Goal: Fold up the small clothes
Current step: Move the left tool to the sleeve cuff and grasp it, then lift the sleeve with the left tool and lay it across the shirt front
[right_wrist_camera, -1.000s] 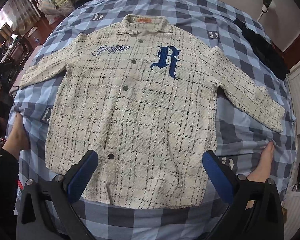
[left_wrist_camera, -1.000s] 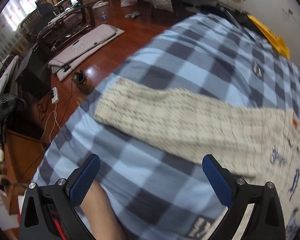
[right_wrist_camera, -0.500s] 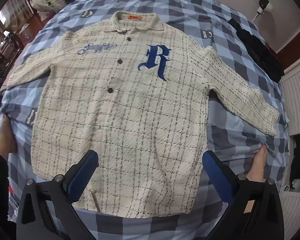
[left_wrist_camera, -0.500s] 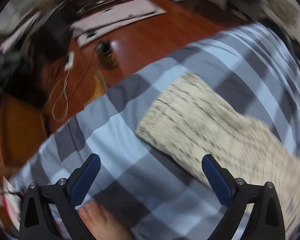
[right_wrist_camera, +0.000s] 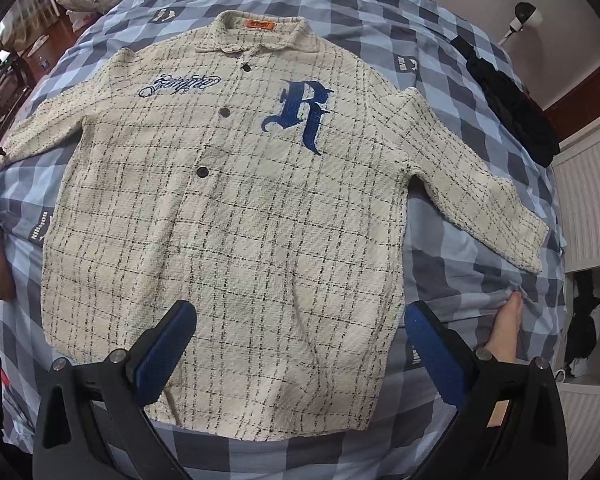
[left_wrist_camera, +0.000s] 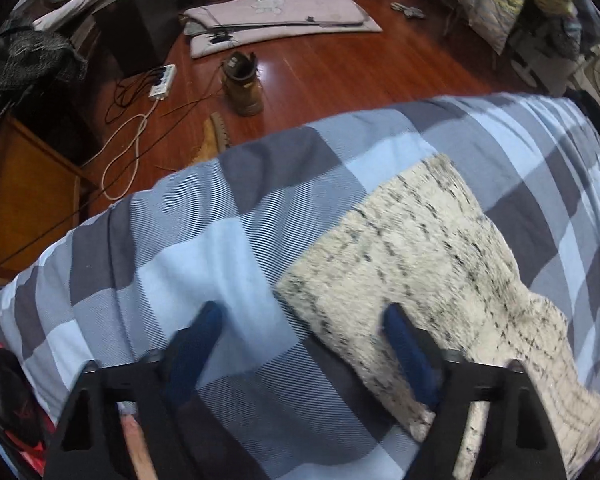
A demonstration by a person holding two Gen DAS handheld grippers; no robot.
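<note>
A cream checked shirt with a blue letter R lies flat and face up on the blue checked bedspread, both sleeves spread out. My right gripper hovers open over the shirt's lower half, with nothing between its fingers. In the left wrist view the end of one sleeve lies near the bed's edge. My left gripper points down at the cuff and its jaws are closing. One finger is over the sleeve and the other over the bedspread, with the cuff's edge between them.
Past the bed edge is red wooden floor with a brown boot, a power strip with cables, and a pink mat. A black garment lies at the bed's far right. A person's bare foot presses the bedspread by my right gripper.
My left gripper has dropped towards the sleeve's cuff and rolled, and its jaws have narrowed. The right gripper has sunk a little over the shirt and stays open.
</note>
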